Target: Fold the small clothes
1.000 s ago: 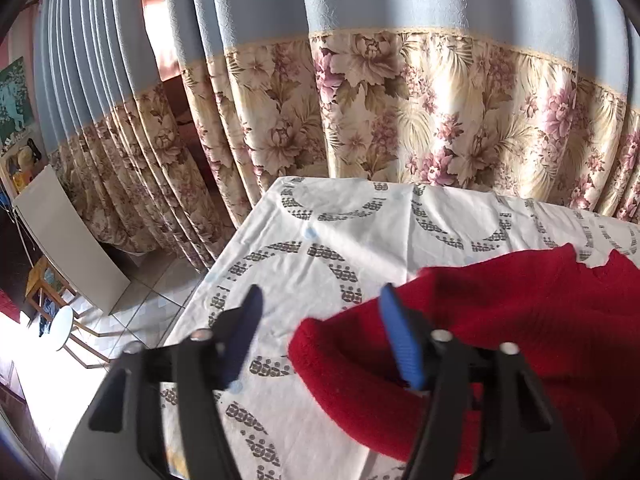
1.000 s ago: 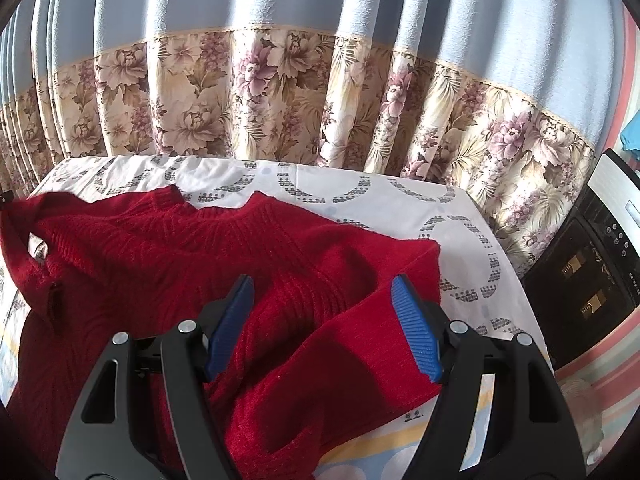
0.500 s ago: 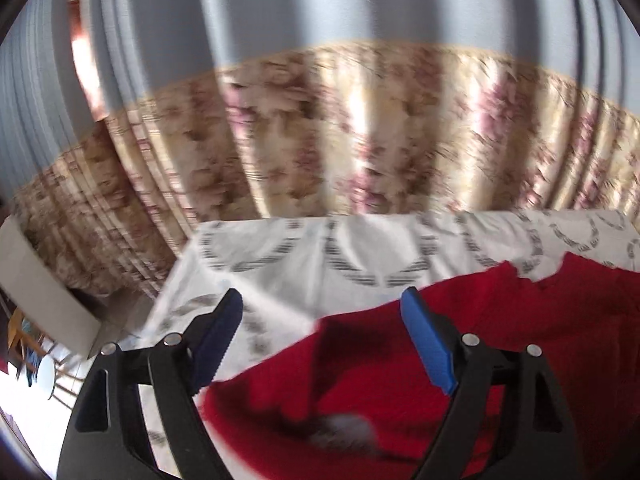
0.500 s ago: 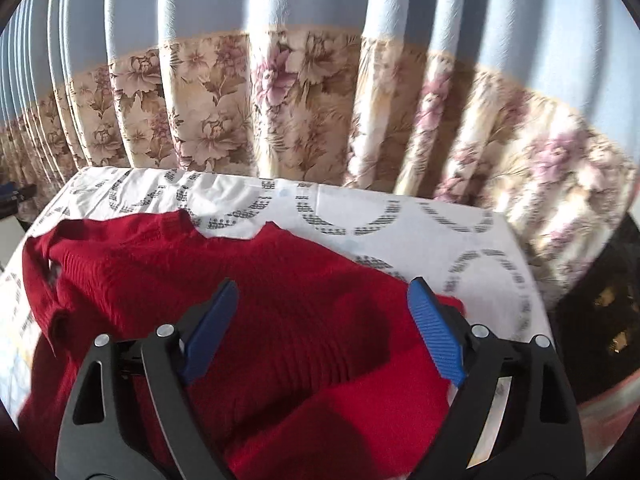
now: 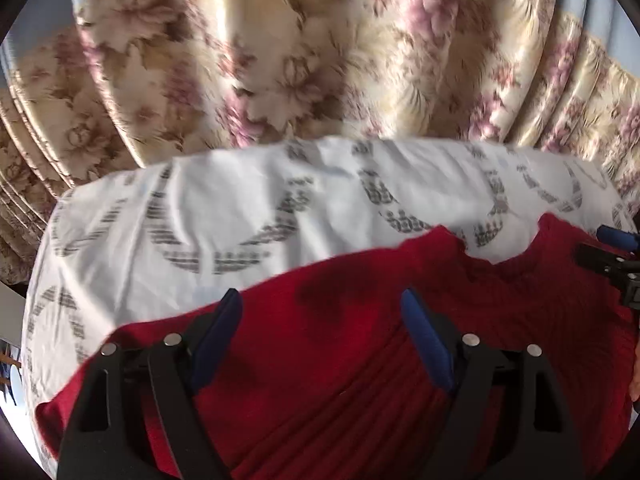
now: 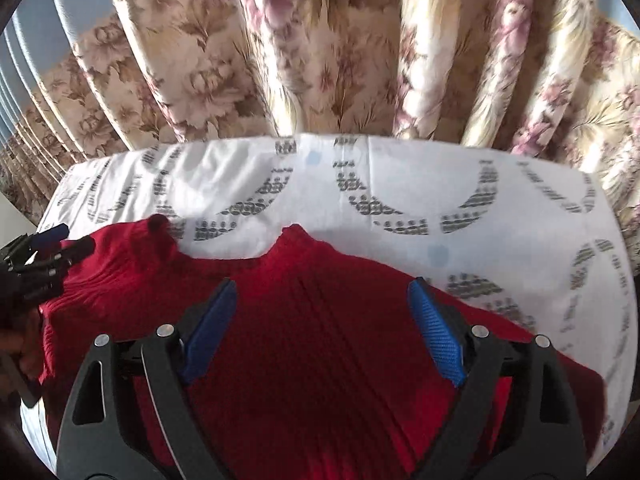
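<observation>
A red knitted sweater [image 5: 360, 320] lies spread on the white patterned tablecloth [image 5: 200, 216], neckline toward the curtain. My left gripper [image 5: 322, 300] is open and empty, hovering over the sweater's left part. In the right wrist view the same sweater [image 6: 320, 312] fills the lower middle, and my right gripper [image 6: 322, 292] is open and empty above its body. The right gripper shows at the right edge of the left wrist view [image 5: 616, 248]; the left gripper shows at the left edge of the right wrist view [image 6: 36, 256].
A floral and blue curtain [image 5: 320, 60] hangs right behind the table's far edge. The tablecloth [image 6: 480, 208] stretches beyond the sweater toward the back and right. The table's left edge drops off [image 5: 36, 280].
Both grippers have moved forward and tilted down over the sweater toward the curtain. The sweater's left sleeve, bunched up a second ago, now lies flatter. Both grippers stay open.
</observation>
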The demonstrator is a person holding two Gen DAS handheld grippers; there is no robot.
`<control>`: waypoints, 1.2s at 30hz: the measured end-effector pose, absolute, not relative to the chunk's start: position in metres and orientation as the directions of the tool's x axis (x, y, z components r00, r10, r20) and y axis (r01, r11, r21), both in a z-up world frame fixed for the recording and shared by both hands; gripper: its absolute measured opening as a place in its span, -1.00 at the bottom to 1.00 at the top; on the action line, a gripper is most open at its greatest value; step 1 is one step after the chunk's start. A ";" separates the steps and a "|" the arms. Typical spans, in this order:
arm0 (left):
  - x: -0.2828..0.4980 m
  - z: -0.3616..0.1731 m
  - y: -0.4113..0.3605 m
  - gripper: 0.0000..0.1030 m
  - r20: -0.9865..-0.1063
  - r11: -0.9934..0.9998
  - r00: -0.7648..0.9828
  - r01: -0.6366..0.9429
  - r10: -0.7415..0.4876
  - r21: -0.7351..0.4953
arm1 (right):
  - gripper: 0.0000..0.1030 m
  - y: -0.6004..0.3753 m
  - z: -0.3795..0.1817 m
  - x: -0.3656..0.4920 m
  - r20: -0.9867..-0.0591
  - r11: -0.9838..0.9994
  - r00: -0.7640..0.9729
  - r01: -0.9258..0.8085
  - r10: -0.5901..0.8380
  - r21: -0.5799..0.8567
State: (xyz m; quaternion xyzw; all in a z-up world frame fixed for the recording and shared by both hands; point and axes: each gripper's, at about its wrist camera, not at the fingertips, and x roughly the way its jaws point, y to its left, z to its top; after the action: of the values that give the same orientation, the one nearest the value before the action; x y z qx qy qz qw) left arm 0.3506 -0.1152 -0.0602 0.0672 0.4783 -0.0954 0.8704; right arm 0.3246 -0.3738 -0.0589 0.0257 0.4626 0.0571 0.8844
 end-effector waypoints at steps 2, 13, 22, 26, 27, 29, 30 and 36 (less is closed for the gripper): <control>0.352 -0.066 -0.122 0.59 -0.853 0.967 0.511 0.255 -0.110 0.028 | 0.72 -0.369 -0.068 0.334 -0.834 0.994 0.542 -0.078 0.106 0.075; 0.345 -0.069 -0.146 -0.69 -0.831 0.943 0.540 0.326 -0.131 0.062 | -0.70 -0.347 -0.078 0.334 -0.837 0.987 0.537 -0.159 0.107 0.025; 0.360 -0.016 -0.135 -0.81 -0.706 0.974 0.704 0.205 -0.077 0.099 | -0.79 -0.344 -0.028 0.338 -0.722 0.983 0.679 -0.183 0.136 0.014; 0.381 -0.024 -0.137 -0.70 -0.712 0.979 0.701 0.165 -0.035 0.115 | -0.79 -0.337 -0.020 0.362 -0.713 0.983 0.690 -0.186 0.128 -0.004; 0.387 -0.031 -0.139 -0.63 -0.725 0.978 0.689 0.167 -0.025 0.124 | -0.78 -0.337 -0.023 0.369 -0.722 0.983 0.680 -0.183 0.126 0.000; 0.391 -0.042 -0.139 -0.53 -0.748 0.976 0.664 0.144 0.025 0.161 | -0.58 -0.337 -0.035 0.383 -0.757 0.986 0.643 -0.165 0.118 0.013; 0.388 -0.042 -0.136 0.04 -0.751 0.979 0.660 0.143 0.017 0.148 | -0.34 -0.339 -0.039 0.386 -0.766 0.988 0.634 -0.151 0.104 0.009; 0.316 0.001 -0.093 0.72 -0.681 0.974 0.728 0.203 -0.083 0.099 | 0.31 -0.375 -0.005 0.329 -0.708 0.989 0.690 -0.116 0.147 0.091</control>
State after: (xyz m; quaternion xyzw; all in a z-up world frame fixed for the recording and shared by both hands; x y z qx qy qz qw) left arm 0.3161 -0.0932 0.0014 0.0835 0.3610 -0.0772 0.9256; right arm 0.3286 -0.3749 -0.0048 0.0196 0.3869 0.0715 0.9192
